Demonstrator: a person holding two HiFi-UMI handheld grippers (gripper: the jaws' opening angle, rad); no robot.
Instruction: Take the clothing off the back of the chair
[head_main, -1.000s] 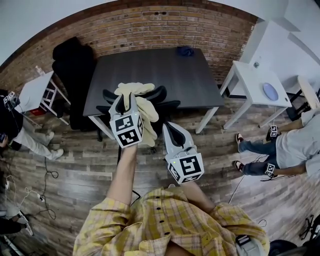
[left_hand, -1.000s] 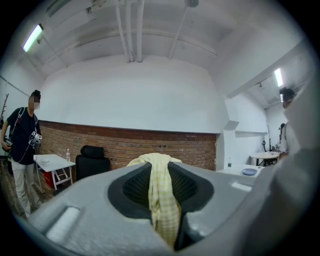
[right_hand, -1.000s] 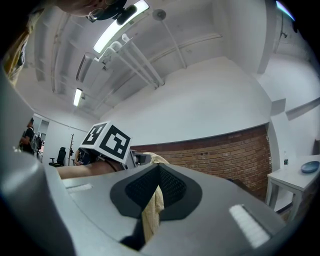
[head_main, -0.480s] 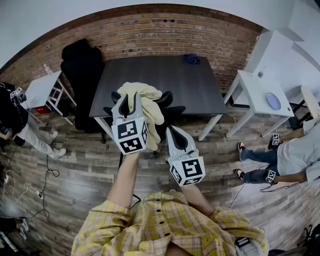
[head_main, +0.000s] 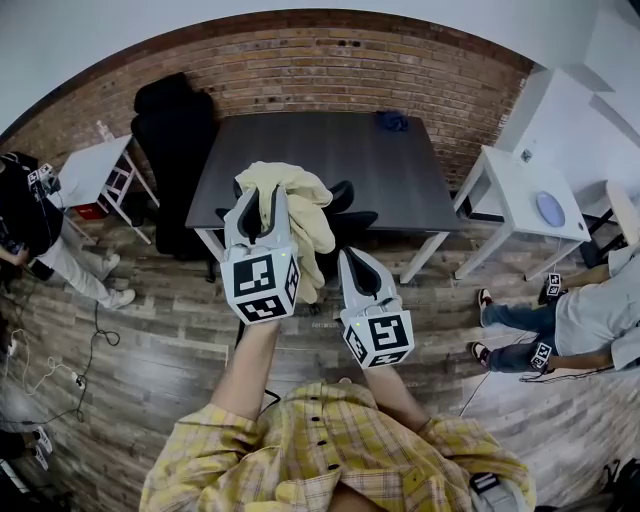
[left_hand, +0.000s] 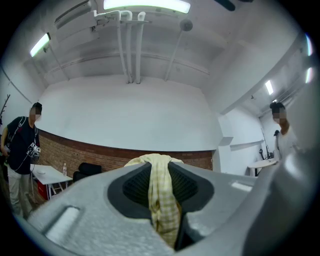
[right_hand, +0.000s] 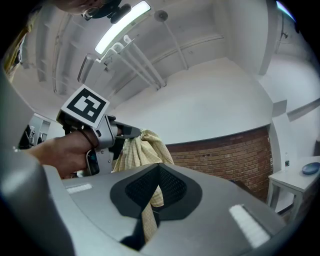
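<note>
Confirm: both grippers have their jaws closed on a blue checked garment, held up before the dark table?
Not blue: the garment is pale yellow, per the left gripper view. Left gripper and right gripper do grip it before the dark table.

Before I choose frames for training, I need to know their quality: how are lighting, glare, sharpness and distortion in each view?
Head view: evenly lit and sharp, but fisheye bows the brick wall. Left gripper view: the ceiling light is blown out, the near foreground is soft, the yellow clothing is readable. Right gripper view: the strip light glares, corners vignette to black.
</note>
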